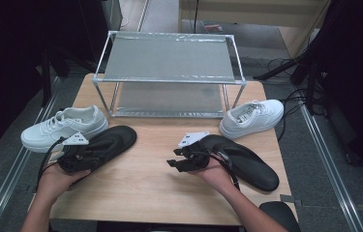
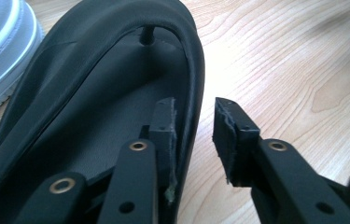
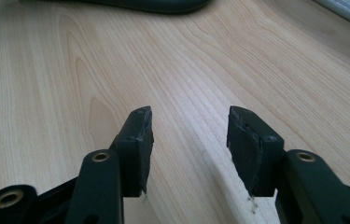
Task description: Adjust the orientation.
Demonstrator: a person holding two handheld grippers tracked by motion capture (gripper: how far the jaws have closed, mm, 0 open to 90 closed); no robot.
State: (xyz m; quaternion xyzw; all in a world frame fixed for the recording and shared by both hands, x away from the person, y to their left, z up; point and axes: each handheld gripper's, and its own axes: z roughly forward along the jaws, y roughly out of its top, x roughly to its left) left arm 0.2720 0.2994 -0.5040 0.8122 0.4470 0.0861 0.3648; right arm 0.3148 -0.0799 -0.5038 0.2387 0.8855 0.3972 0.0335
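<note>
A black flip-flop [image 1: 116, 139] lies on the left of the wooden table [image 1: 145, 183], toe towards the rack. My left gripper [image 1: 96, 151] reaches over its heel end. In the left gripper view the jaws of this gripper [image 2: 195, 114] straddle the sandal's [image 2: 93, 107] right rim: one pad sits inside on the footbed, the other stands clear outside, so it is open. A second black flip-flop [image 1: 254, 169] lies at the right, behind my right gripper [image 1: 171, 160]. That gripper [image 3: 189, 123] is open over bare wood, pointing left, with nothing between its pads.
A white sneaker [image 1: 65, 126] lies at the table's left edge beside the left flip-flop, another [image 1: 252, 117] at the right near the rack. A two-tier metal shoe rack [image 1: 169, 79] stands at the back. The flip-flop's edge [image 3: 154, 4] crosses the top of the right gripper view.
</note>
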